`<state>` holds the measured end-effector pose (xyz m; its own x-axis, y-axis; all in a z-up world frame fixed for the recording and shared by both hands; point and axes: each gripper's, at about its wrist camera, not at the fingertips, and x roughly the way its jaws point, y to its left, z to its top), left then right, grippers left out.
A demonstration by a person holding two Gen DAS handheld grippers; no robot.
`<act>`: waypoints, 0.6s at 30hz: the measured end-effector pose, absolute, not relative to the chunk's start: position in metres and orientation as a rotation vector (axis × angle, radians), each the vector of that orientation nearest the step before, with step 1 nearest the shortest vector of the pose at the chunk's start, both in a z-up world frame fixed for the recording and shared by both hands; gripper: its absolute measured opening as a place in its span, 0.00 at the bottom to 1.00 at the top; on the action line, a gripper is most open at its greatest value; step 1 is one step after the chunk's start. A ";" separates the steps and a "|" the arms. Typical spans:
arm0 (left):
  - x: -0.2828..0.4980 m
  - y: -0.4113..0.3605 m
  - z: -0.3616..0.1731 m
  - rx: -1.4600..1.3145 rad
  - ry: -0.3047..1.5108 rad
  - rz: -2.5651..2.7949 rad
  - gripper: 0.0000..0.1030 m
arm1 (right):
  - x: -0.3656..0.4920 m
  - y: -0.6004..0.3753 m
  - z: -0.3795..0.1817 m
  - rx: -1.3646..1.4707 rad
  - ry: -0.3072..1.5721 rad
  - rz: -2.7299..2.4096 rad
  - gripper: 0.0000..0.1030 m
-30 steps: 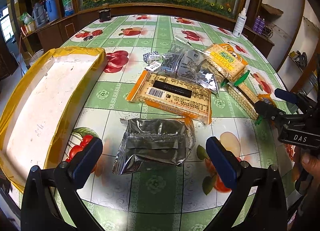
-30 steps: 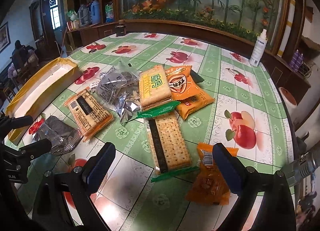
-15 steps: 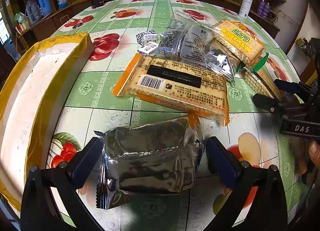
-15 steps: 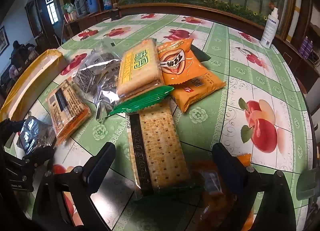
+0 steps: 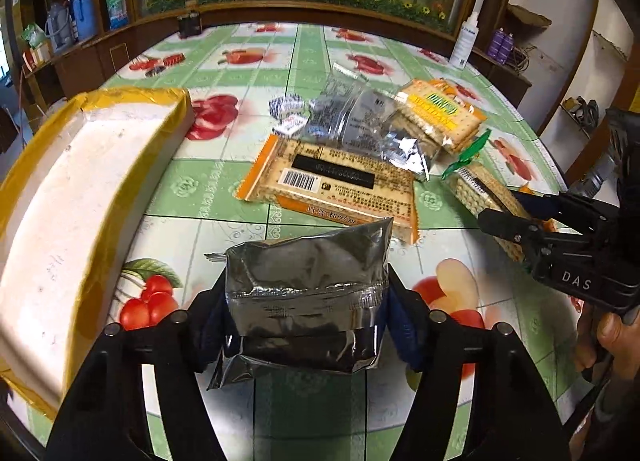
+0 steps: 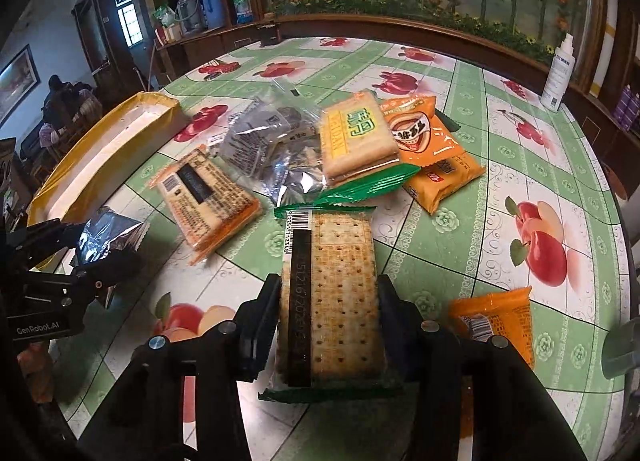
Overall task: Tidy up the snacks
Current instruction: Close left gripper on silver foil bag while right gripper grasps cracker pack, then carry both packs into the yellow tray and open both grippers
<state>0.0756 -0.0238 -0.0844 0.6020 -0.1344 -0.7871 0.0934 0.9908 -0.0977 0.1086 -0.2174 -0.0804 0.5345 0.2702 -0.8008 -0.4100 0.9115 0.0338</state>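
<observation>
We're closing the left claw point(image 5: 306, 313) on the crinkly silver foil pouch point(image 5: 306, 285), soft and slippery; the right claw point(image 6: 329, 317) is closing on the stiff, fragile green-edged cracker pack point(image 6: 332, 297), flanks at 3 and 9 o'clock.

Left gripper point(image 5: 306, 301) angled down at the table, jaws closing, both pads pressed on a silver packet point(image 5: 306, 281). Right gripper point(image 6: 328, 309) angled down likewise, jaws closing, clamped on a cracker pack point(image 6: 332, 301). Person's hand point(image 5: 604, 337) grips the right handle.
</observation>
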 end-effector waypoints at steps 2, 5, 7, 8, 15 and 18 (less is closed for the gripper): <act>0.066 -0.021 -0.074 -0.041 0.883 -0.128 0.65 | 0.100 -0.212 -0.071 -0.179 0.899 0.412 0.47; 0.053 -0.008 -0.057 -0.055 0.838 -0.117 0.65 | 0.089 -0.201 -0.055 -0.214 0.863 0.419 0.46; 0.045 0.003 -0.047 -0.069 0.813 -0.103 0.65 | 0.083 -0.191 -0.046 -0.244 0.843 0.425 0.46; 0.041 0.010 -0.042 -0.078 0.802 -0.094 0.65 | 0.080 -0.186 -0.042 -0.258 0.834 0.429 0.46; 0.023 0.052 -0.020 -0.120 0.740 -0.011 0.65 | 0.066 -0.149 -0.023 -0.323 0.783 0.466 0.46; 0.019 0.068 -0.016 -0.125 0.724 0.027 0.65 | 0.063 -0.132 -0.016 -0.349 0.763 0.488 0.46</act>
